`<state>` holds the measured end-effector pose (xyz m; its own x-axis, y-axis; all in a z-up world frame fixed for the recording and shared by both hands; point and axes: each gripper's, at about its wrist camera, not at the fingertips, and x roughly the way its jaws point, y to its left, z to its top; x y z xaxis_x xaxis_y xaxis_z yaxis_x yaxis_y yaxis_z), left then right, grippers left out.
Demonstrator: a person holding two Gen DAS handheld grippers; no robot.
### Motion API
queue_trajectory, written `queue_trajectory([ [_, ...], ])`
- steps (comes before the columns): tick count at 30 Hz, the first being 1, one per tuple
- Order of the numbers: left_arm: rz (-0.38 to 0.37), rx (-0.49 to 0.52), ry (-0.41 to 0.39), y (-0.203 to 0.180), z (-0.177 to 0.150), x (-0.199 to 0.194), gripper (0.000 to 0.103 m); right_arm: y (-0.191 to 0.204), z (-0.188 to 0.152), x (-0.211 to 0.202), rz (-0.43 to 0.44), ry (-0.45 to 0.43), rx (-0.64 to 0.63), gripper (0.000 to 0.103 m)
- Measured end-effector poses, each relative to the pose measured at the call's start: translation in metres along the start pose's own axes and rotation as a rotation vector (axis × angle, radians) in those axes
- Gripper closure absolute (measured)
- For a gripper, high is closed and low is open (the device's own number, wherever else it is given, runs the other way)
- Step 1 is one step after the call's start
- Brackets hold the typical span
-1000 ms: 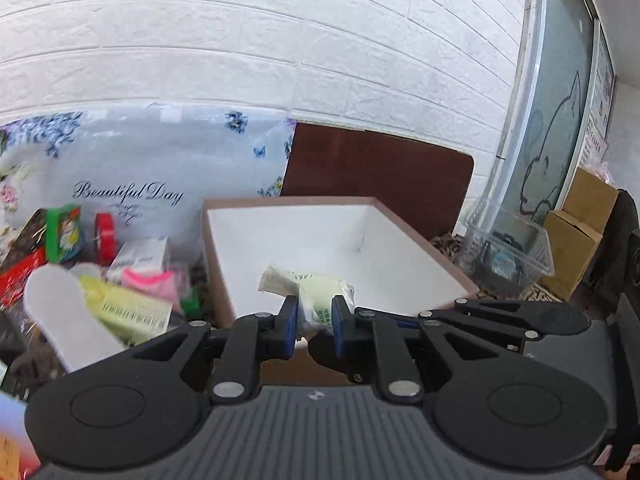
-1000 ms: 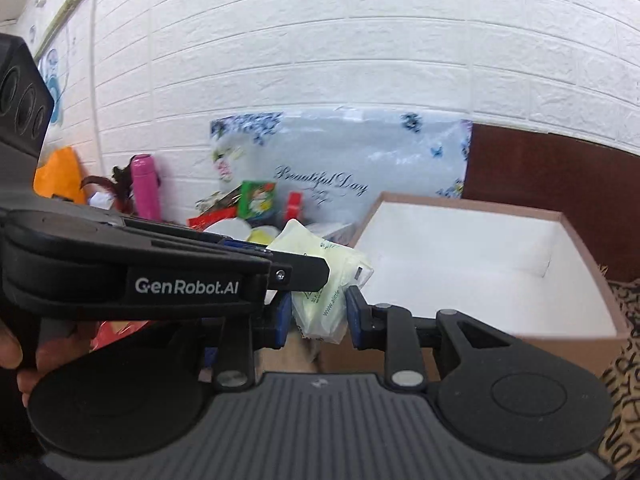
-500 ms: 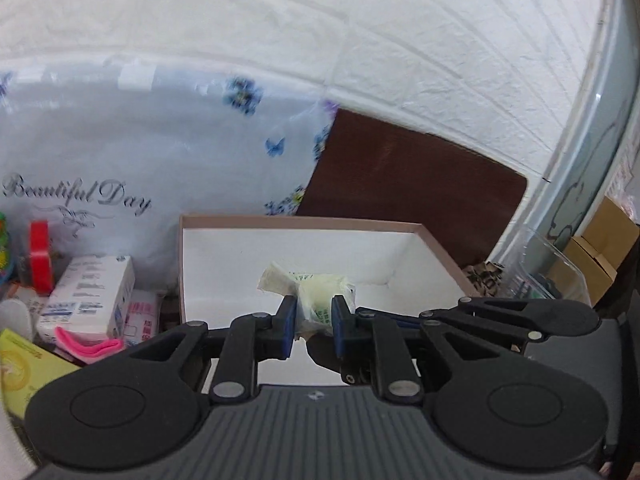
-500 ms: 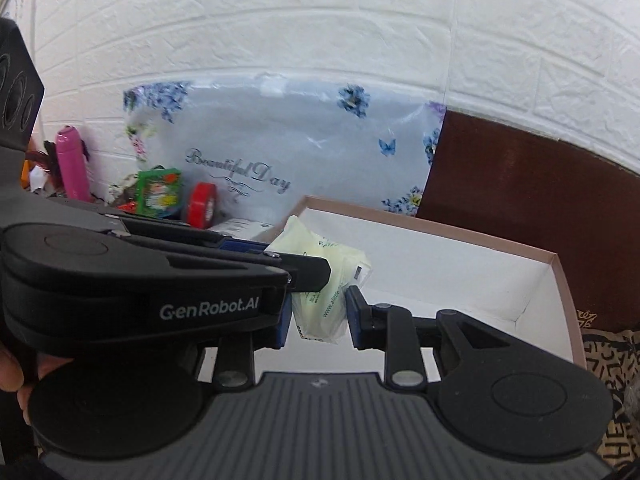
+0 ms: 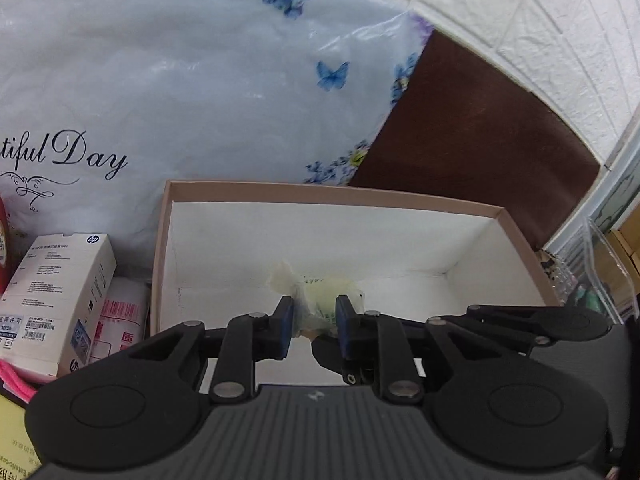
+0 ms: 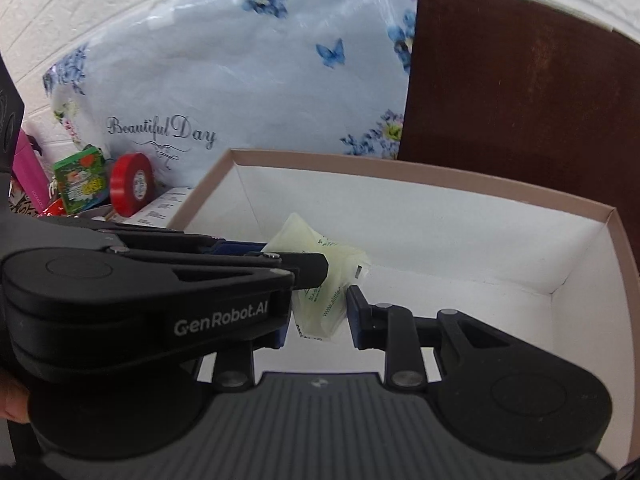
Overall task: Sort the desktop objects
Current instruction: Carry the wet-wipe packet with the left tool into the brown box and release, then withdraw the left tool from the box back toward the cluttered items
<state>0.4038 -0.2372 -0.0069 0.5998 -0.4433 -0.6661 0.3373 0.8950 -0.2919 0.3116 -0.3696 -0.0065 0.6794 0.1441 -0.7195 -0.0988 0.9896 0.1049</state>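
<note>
Our left hand-held gripper [image 5: 311, 326] is opening its jaws around the pale packet [image 5: 320, 294], while our right hand-held gripper [image 6: 316, 316] pinches its lower end. The packet hangs upright between both, over the white box [image 6: 460, 240], whose floor lies toward twelve o'clock.

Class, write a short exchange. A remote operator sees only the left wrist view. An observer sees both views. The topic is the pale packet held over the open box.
Operator: The left gripper is opening its jaws with the pale packet between them. Is the right gripper on it too?
Observer: Yes. The right gripper pinches the packet's lower end over the box.
Operator: Is there any print on it?
Observer: A green web address runs up its side.
Operator: What lies left of the box, past the white carton?
Observer: A red tape roll stands on edge beside a small green pack.
</note>
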Motion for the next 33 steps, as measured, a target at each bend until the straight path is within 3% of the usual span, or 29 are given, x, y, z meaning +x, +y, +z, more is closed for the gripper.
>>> queue_trajectory([
  [1, 0.002, 0.002, -0.002, 0.000, 0.000, 0.001, 0.079, -0.001, 0.001, 0.004, -0.002, 0.009, -0.001, 0.074],
  [3, 0.003, 0.000, -0.003, -0.002, 0.001, 0.002, 0.061, -0.001, 0.002, 0.011, -0.013, 0.020, -0.011, 0.073],
  [5, -0.012, -0.002, -0.002, -0.005, 0.002, 0.002, 0.050, -0.001, 0.003, 0.016, -0.027, 0.030, -0.024, 0.068],
  [7, -0.011, 0.009, -0.001, -0.008, 0.001, 0.002, 0.043, -0.003, 0.003, 0.019, -0.036, 0.055, -0.016, 0.047],
  [9, -0.016, 0.006, -0.001, -0.009, 0.001, 0.001, 0.036, -0.005, 0.001, 0.018, -0.032, 0.074, -0.019, 0.032],
  [13, -0.024, -0.001, 0.016, -0.013, -0.001, -0.005, 0.027, -0.009, -0.001, 0.008, -0.069, 0.065, -0.037, 0.017],
  [22, 0.021, 0.063, 0.024, -0.030, -0.012, -0.027, 0.020, -0.019, -0.014, -0.014, -0.046, 0.071, 0.009, 0.012],
  [25, 0.077, 0.086, 0.009, -0.038, -0.016, -0.036, 0.011, -0.015, -0.020, -0.022, -0.046, 0.077, -0.014, 0.011],
  [33, 0.059, 0.067, -0.049, -0.045, -0.030, -0.067, 0.010, -0.006, -0.030, -0.056, -0.012, 0.017, 0.004, 0.011],
])
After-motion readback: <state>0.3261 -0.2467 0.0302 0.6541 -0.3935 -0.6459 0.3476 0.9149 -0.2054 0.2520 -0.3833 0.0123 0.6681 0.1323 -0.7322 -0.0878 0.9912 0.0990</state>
